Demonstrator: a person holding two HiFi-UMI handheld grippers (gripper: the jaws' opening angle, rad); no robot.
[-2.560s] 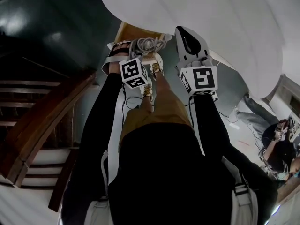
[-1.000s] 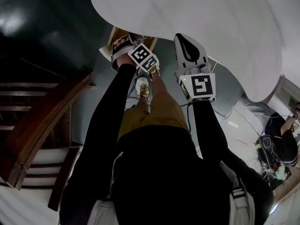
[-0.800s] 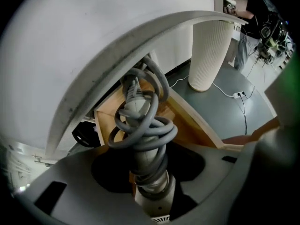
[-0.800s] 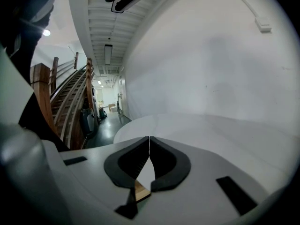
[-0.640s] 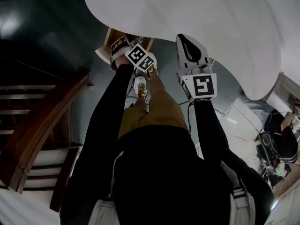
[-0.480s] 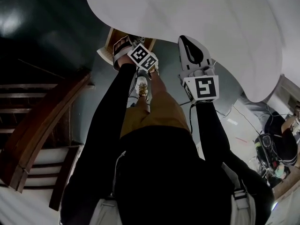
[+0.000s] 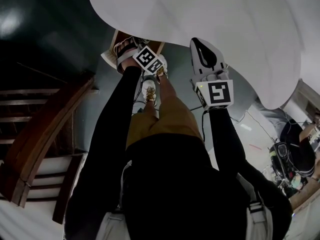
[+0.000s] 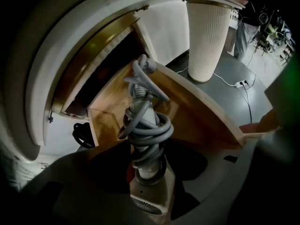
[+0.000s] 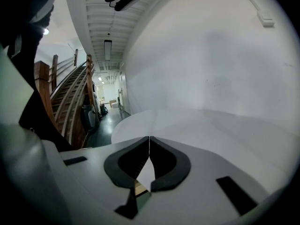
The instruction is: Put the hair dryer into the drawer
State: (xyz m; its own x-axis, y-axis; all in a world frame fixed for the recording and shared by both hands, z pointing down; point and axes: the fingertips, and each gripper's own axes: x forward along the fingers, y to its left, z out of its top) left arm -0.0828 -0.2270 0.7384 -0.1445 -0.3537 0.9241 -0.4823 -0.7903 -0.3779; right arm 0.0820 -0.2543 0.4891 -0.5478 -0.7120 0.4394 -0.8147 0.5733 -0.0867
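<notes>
Lengthwise, the hair dryer [image 8: 147, 198] lay between the left gripper's [image 7: 125, 48] just-opening jaws, pointing into the drawer [image 8: 201, 107]. The right gripper [image 7: 200, 46] was closed, empty.

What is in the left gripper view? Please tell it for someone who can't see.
A pale hair dryer, its grey cord wound round it, stands between the jaws of the left gripper, which have just been opening. Beyond it is an open wooden drawer under a curved white tabletop, with a ribbed white table leg on the grey floor behind.
</notes>
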